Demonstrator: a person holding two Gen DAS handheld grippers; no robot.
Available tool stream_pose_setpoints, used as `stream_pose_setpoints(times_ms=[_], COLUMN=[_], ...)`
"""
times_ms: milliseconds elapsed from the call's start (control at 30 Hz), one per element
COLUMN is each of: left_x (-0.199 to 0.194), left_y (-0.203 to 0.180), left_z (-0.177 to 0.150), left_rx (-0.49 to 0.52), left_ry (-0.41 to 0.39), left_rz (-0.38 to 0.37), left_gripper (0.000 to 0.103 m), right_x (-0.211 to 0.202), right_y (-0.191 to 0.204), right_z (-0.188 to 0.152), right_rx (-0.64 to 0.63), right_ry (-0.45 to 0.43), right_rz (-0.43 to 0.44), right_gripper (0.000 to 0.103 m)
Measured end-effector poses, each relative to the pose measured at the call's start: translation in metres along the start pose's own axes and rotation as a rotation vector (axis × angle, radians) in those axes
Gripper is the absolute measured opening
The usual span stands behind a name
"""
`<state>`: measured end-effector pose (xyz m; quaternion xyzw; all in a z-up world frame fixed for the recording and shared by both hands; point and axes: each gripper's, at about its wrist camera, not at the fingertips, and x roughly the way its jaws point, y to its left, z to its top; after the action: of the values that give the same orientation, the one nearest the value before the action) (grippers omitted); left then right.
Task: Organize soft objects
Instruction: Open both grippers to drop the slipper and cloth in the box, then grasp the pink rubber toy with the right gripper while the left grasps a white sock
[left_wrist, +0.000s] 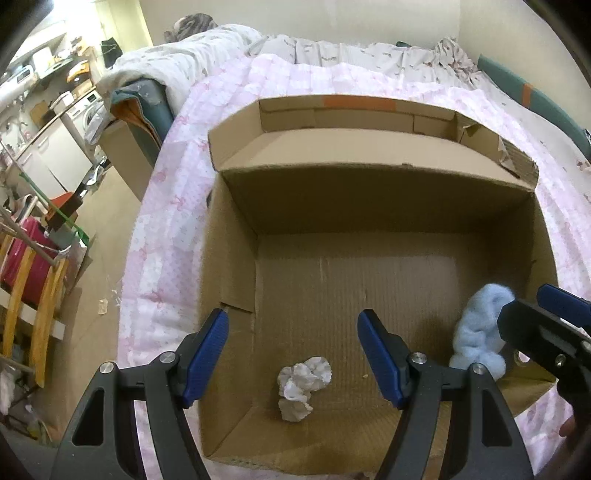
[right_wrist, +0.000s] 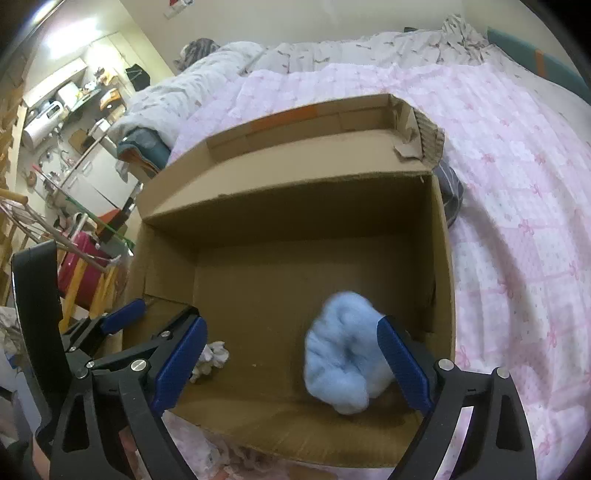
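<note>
An open cardboard box (left_wrist: 236, 258) (right_wrist: 441, 266) sits on a pink quilted bed. A crumpled white cloth (left_wrist: 303, 384) (right_wrist: 212, 356) lies on the box floor near its front. A fluffy light blue soft object (left_wrist: 480, 328) (right_wrist: 343, 363) is inside the box at the right front, against the inner face of my right gripper's right finger; it looks loose, not squeezed. My left gripper (left_wrist: 291, 354) is open and empty over the box, above the white cloth. My right gripper (right_wrist: 291, 362) is open over the box's front right; it also shows in the left wrist view (left_wrist: 546, 325).
The pink quilt (right_wrist: 517, 221) spreads around the box, with a grey-white duvet (left_wrist: 207, 55) at the far end. A dark cloth (right_wrist: 452, 199) lies beside the box's right wall. To the left of the bed are a wooden rack (left_wrist: 33, 288), a pink case (left_wrist: 26, 254) and kitchen units.
</note>
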<state>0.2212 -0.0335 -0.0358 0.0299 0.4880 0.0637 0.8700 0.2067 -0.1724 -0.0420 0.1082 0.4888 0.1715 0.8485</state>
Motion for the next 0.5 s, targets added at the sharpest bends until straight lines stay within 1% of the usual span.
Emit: stream_pose_setpoints(times_ms=[133,267,500], left_x=[-0.013,-0.027,-0.048], left_y=[0.006,0.013,0.024], left_z=[0.000,-0.007,-0.030], left_rx=[-0.009,-0.021,0.001], left_ry=[-0.020,-0.036,-0.053], left_rz=[-0.009,-0.021,-0.037], left_gripper=[0.070,0.070,0.070], right_x=[-0.006,-0.012,-0.035], right_y=[0.003,0.005,0.006], right_z=[-0.002,-0.008,-0.019], right_rx=[-0.021,-0.038,-0.042], right_ry=[-0.014,-0.015,-0.031], right_rz=[0.000,-0.011,-0.017], right_gripper=[0.099,0.099,0.099])
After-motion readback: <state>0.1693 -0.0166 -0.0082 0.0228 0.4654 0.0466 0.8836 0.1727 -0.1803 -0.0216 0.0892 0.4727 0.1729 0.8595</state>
